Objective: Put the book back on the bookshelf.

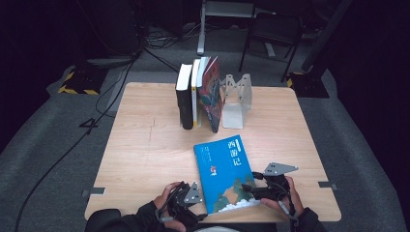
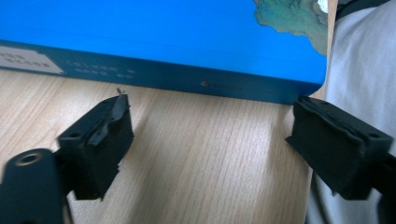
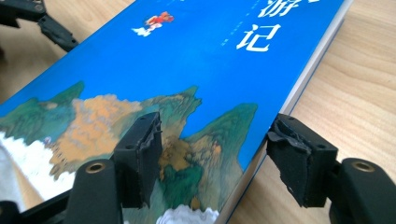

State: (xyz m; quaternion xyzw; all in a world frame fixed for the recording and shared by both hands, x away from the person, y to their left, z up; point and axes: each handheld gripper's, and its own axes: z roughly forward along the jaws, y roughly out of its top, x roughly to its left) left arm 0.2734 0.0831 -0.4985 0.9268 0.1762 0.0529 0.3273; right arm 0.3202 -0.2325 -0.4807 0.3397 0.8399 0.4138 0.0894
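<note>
Blue book (image 2: 154, 37): in the left gripper view cut off by the top and left edges, spine lettering too blurred to read; in the right gripper view its cover runs past the top and bottom edges, near corner hidden behind the right gripper (image 3: 212, 158). Left gripper (image 1: 186, 200): in the high view partly cut by the bottom edge; upright books (image 1: 198, 92) at the far side, titles too small to tell.

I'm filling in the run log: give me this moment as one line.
blue book: flat on table | right gripper: open, straddling book's near edge | left gripper: open, beside spine, not touching | upright books: in bookend
</note>
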